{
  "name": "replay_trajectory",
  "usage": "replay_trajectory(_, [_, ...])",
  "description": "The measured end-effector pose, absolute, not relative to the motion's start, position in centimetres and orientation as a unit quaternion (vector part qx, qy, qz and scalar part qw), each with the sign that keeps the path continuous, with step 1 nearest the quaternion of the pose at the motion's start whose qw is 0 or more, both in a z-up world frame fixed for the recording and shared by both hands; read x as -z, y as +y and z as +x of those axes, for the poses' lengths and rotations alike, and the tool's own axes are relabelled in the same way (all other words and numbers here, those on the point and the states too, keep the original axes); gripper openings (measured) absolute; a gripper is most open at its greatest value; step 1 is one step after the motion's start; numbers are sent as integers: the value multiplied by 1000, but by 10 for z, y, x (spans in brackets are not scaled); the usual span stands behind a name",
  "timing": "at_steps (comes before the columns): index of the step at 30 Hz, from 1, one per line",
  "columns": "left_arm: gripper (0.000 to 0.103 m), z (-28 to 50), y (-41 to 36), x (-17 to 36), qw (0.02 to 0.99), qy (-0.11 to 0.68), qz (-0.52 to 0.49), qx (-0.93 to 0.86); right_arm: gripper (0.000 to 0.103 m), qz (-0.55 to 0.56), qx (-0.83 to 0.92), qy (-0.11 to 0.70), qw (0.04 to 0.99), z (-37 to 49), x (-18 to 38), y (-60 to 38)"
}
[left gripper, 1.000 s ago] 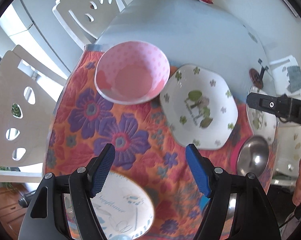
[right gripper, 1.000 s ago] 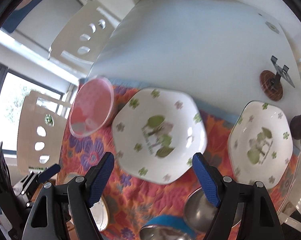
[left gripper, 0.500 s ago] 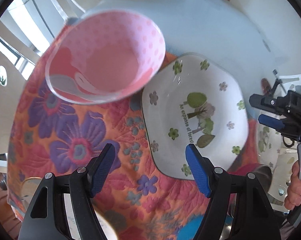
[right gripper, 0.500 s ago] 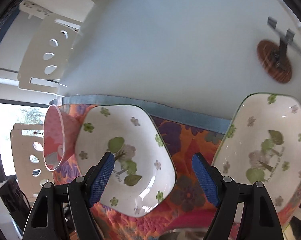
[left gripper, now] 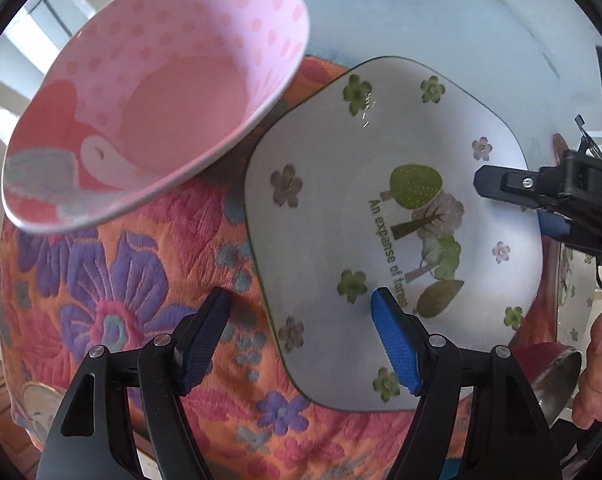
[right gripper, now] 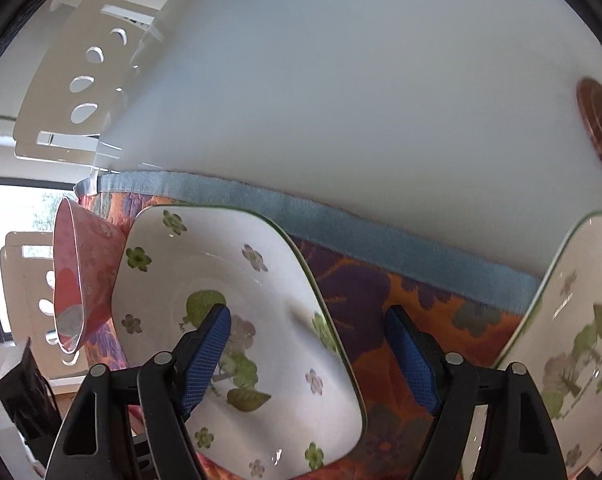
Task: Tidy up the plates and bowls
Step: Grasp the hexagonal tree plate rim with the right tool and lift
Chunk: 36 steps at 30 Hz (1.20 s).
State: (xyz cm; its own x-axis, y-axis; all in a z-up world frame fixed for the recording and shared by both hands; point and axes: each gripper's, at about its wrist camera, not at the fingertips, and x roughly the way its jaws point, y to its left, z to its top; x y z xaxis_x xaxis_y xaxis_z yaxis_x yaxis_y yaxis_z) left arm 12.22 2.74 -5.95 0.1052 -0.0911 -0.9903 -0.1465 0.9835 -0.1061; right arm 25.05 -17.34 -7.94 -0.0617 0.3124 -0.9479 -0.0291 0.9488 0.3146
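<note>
Left wrist view: the left gripper (left gripper: 299, 312) has sunk closer since a second ago; its jaws, apart and gripping nothing, straddle the left rim of the white hexagonal ceramic plate with green flowers (left gripper: 381, 216) at centre right. The empty pink dotted bowl (left gripper: 157, 92) fills the upper left.

Right wrist view: the right gripper (right gripper: 307, 344), also lower, has just been narrowing, still unclamped around that plate's right rim (right gripper: 237, 312) at lower centre; a second matching plate (right gripper: 573, 332) sits at the right edge

pink polka-dot bowl (left gripper: 157, 92); beside it, white plate (left gripper: 385, 220) with green flowers and tree print; under both, orange cloth (left gripper: 113, 300) with purple flowers, blue edging.
</note>
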Motion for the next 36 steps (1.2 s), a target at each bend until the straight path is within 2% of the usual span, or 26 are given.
replay_trajectory(3, [68,126,18,59,746,660,-85,-15,59,81,-123,716,682,253,80,-170])
replay_trajectory(7, [51,132,5,56,756,649,-84,6,46,72,-137,713,684,253,79,-165])
replay_trajectory(8, [51,133,2,55,757,648,-79,5,45,73,-140,713,684,253,79,-164])
replay_trajectory(21, [50,136,12,54,761,642,-87,32,45,24,-148,721,677,245,73,-155])
replay_trajectory(36, [50,128,19,28,777,619,-89,65,46,34,-145,712,686,233,43,-168])
